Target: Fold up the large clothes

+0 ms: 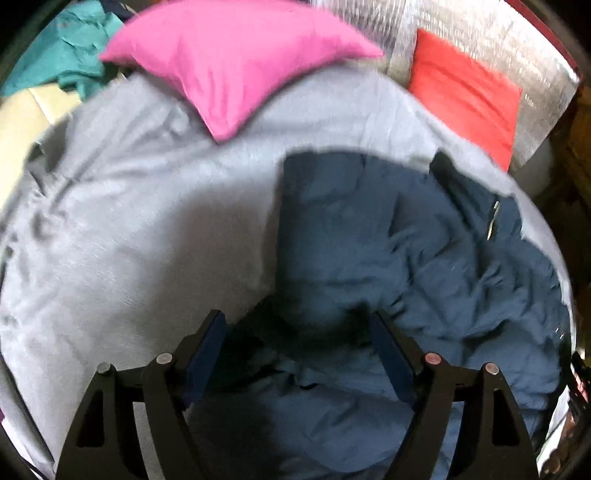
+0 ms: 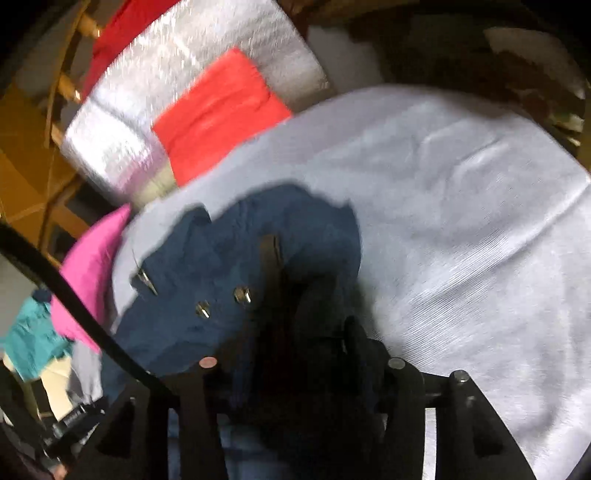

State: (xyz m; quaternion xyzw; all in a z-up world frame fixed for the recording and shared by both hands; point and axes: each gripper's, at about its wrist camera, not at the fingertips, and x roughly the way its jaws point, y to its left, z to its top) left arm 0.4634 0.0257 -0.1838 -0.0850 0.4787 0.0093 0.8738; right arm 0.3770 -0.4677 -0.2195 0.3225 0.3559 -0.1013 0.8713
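Observation:
A navy jacket (image 1: 388, 251) with metal snaps lies crumpled on the right part of a grey bedsheet (image 1: 129, 221). My left gripper (image 1: 297, 332) is open just above the jacket's near edge; rumpled cloth lies below its wide gap and its blue pads (image 1: 212, 347) touch nothing. In the right wrist view the same jacket (image 2: 221, 266) is bunched up and heaped over my right gripper (image 2: 303, 325). Dark cloth fills the space between its fingers and hides the pads, so the gripper looks shut on a thick fold.
A pink pillow (image 1: 236, 62) lies at the head of the bed. A red cushion (image 1: 469, 92) rests against a silver quilted roll (image 1: 491, 33). Teal clothing (image 1: 62, 51) is piled at the far left. A black cable (image 2: 74, 302) crosses the right wrist view.

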